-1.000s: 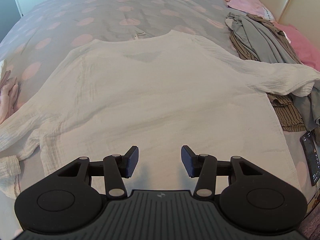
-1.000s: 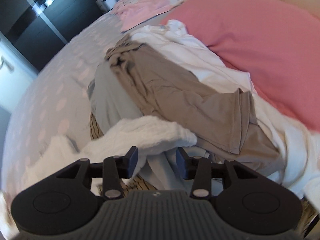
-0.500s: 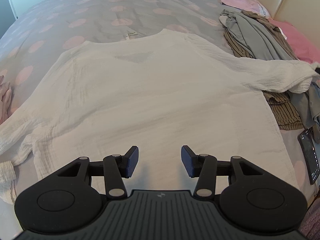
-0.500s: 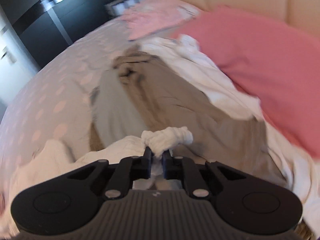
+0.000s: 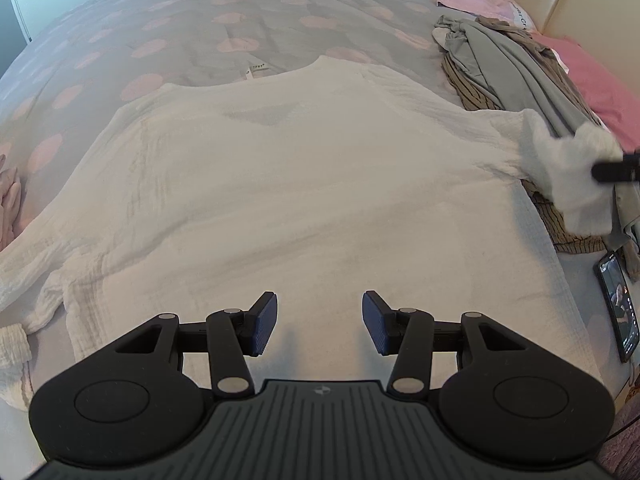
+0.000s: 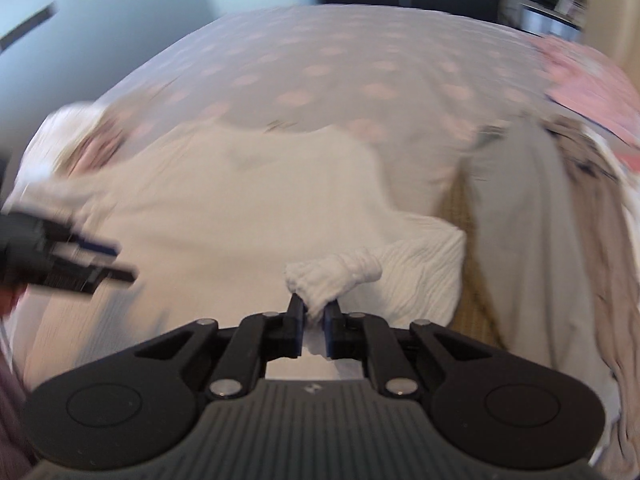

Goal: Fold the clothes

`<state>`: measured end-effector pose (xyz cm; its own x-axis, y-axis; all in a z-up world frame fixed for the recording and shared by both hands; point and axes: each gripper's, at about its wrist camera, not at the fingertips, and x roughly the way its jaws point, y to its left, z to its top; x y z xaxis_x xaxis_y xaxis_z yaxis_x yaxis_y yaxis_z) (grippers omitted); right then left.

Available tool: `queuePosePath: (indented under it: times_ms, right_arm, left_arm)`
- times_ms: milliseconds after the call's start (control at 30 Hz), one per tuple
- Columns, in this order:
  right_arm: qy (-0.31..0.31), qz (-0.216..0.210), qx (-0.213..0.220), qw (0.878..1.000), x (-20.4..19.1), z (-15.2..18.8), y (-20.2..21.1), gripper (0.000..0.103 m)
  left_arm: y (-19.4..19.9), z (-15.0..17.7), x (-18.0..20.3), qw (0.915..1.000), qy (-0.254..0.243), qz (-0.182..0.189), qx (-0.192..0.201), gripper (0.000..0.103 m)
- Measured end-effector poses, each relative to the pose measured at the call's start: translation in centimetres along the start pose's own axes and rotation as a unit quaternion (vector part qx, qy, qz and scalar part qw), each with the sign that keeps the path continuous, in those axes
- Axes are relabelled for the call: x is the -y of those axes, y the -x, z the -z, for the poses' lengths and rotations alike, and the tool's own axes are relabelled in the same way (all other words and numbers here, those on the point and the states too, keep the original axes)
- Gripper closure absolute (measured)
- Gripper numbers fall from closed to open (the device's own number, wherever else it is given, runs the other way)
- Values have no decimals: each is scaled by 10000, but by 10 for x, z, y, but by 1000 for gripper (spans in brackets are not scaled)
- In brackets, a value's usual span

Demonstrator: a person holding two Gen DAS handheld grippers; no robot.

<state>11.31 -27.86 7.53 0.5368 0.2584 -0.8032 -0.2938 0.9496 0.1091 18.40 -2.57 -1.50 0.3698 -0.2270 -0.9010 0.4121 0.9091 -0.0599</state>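
Right gripper (image 6: 314, 322), jaws newly clenched on the sleeve cuff (image 6: 334, 276), swings it toward nine o'clock over the shirt (image 5: 304, 200); left gripper (image 5: 319, 322) hovers released.

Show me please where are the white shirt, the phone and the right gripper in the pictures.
white shirt (image 5: 304, 200): left wrist view, middle of its body panel.
phone (image 5: 618, 306): left wrist view, its dark screen.
right gripper (image 6: 315, 330): right wrist view, between the fingertips, shut on the shirt's cuff.
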Motion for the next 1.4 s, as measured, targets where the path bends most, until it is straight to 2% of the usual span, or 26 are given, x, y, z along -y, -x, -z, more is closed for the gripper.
queuePosePath:
  times_ms: [100, 233, 333, 467, 567, 667, 800, 867, 933, 1167, 1300, 1400]
  right_arm:
    - [646, -480, -292, 9963, -31, 12, -8, 92]
    - [1363, -1002, -741, 9828, -68, 36, -15, 92]
    - [1768, -1100, -1099, 9719, -90, 58, -26, 92]
    - [2177, -1003, -1371, 9611, -105, 86, -36, 89]
    - [2070, -1029, -1492, 9614, -103, 95, -38, 80]
    - [1971, -1073, -1490, 9630, -101, 98, -35, 78]
    - [1657, -978, -1388, 9714, -98, 104, -28, 75]
    - [1421, -891, -1327, 9769, -97, 110, -25, 65]
    - [1169, -810, -1283, 9815, -99, 118, -23, 63]
    - [259, -203, -987, 9946, -100, 154, -29, 62]
    - [-177, -14, -833, 9964, -86, 158, -26, 62]
    - [-214, 93, -678, 9974, -76, 151, -20, 61]
  left_arm:
    - [1, -1, -1, 10000, 32, -2, 17, 58]
    - [1, 0, -3, 10000, 41, -1, 18, 58]
    - [1, 1, -2, 10000, 2, 9, -10, 58]
    - [2, 4, 3, 9999, -101, 77, -46, 58]
    - [3, 8, 11, 9996, -222, 167, -84, 58]
    - [3, 14, 22, 9987, -394, 272, -147, 58]
    - [6, 25, 39, 9968, -614, 473, -204, 58]
    - [8, 32, 48, 9955, -714, 588, -223, 58]
    - [10, 40, 56, 9942, -815, 651, -244, 58]
    - [16, 72, 73, 9926, -903, 803, -121, 58]
    - [16, 90, 81, 9924, -774, 961, -2, 58]
    - [14, 103, 89, 9914, -669, 1126, 67, 59]
